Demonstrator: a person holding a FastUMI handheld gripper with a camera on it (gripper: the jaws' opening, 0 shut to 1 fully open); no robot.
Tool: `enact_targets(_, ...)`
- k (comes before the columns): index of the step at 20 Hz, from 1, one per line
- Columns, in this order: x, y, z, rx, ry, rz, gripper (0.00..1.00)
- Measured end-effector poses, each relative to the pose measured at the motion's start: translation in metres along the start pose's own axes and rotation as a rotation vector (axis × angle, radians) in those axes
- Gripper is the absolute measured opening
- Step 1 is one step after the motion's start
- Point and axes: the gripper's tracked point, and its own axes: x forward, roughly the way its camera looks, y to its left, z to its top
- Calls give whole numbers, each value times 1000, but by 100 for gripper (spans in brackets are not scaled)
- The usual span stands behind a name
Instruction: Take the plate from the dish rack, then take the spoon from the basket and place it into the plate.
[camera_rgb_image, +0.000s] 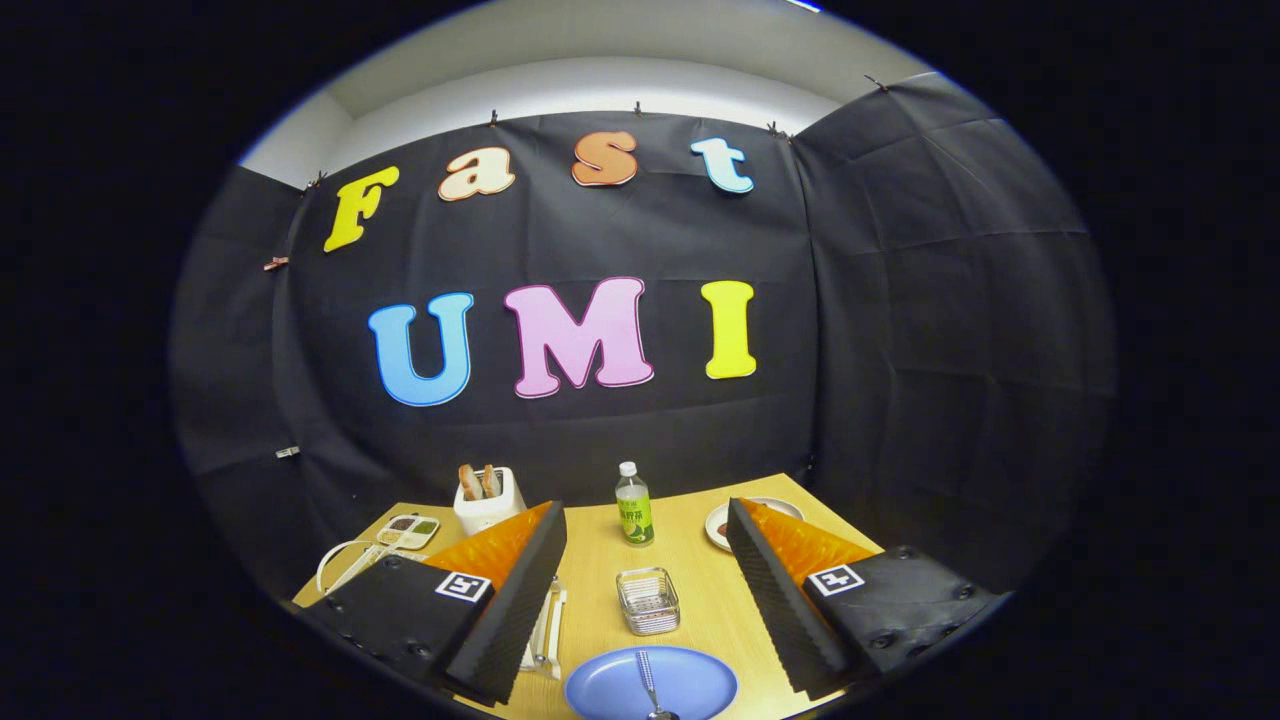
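I hold the claw (648, 590) above the wooden bench (700, 600), its two fingers spread wide apart and gripping nothing. One blue plate (650, 684) lies flat on the bench between the fingers, at the near edge. One metal spoon (648, 688) rests in the plate, handle pointing away from me. Just beyond the plate stands one small wire basket (648, 600). One green-labelled bottle (633, 505) stands upright further back. One white toaster (488, 500) with two slices of bread sits behind the left finger, beside one small compartment tray (408, 530). The white dish rack (545, 630) shows partly beside the left finger. One white dish (722, 522) peeks from behind the right finger.
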Motion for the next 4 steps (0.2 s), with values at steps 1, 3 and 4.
enact_targets(1, -1, 4, -6, 0, 12, 5, 99)
enact_targets(3, 1, 7, -12, -3, 32, 6, 99)
enact_targets(4, 2, 10, -12, -6, 32, 14, 99)
